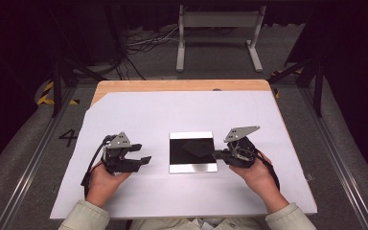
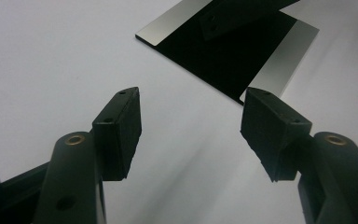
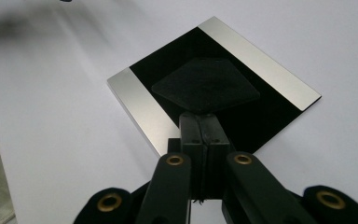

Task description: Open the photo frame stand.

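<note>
A thin, glossy black tile [image 1: 193, 152] with silver edge strips lies flat mid-tabletop [image 1: 139, 115], likely stiff, slippery, best pinched at an edge; the right hand-held gripper [image 1: 219, 154] meets its right edge, jaws closed, while the left hand-held gripper [image 1: 143, 153] hovers left of it, wide open, empty.

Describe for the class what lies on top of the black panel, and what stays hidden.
A thin dark diamond-shaped sheet lies on the black panel, between its two silver strips. The right tongs are shut at the sheet's near corner, covering it, so whether they pinch it cannot be seen.
</note>
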`<state>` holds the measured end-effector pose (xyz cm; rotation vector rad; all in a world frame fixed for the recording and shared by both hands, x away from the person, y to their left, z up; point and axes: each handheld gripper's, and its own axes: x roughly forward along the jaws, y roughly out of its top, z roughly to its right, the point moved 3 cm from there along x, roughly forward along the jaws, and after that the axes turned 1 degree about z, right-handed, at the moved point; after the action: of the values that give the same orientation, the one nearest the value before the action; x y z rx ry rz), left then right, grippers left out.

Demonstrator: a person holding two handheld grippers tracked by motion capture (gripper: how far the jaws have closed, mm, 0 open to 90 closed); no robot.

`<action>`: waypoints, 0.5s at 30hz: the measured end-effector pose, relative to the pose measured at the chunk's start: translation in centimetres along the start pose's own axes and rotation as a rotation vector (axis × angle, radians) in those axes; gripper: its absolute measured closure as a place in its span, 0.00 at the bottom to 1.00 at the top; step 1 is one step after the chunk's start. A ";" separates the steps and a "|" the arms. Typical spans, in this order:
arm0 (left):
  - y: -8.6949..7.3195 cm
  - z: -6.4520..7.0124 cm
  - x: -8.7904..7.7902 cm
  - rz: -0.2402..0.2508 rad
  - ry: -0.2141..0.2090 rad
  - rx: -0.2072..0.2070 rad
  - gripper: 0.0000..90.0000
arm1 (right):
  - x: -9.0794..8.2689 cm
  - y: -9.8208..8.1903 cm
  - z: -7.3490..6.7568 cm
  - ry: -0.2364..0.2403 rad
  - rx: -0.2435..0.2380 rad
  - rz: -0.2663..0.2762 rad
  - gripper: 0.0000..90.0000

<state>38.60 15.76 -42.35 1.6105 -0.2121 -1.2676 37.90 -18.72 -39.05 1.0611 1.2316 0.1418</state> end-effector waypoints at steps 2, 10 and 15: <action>0.0 0.0 0.0 -0.001 0.000 0.001 0.43 | 0.0 0.0 0.0 -0.001 -0.002 -0.001 1.00; 0.0 -0.1 0.0 0.001 -0.001 0.002 0.43 | 0.0 -0.4 0.1 -0.004 -0.010 -0.027 1.00; 0.0 -0.1 0.0 0.002 -0.001 0.001 0.43 | -0.5 -0.5 0.1 -0.015 -0.015 -0.030 0.98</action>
<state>38.62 15.83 -42.34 1.6107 -0.2148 -1.2674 37.54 -19.36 -39.04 1.0283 1.2308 0.1198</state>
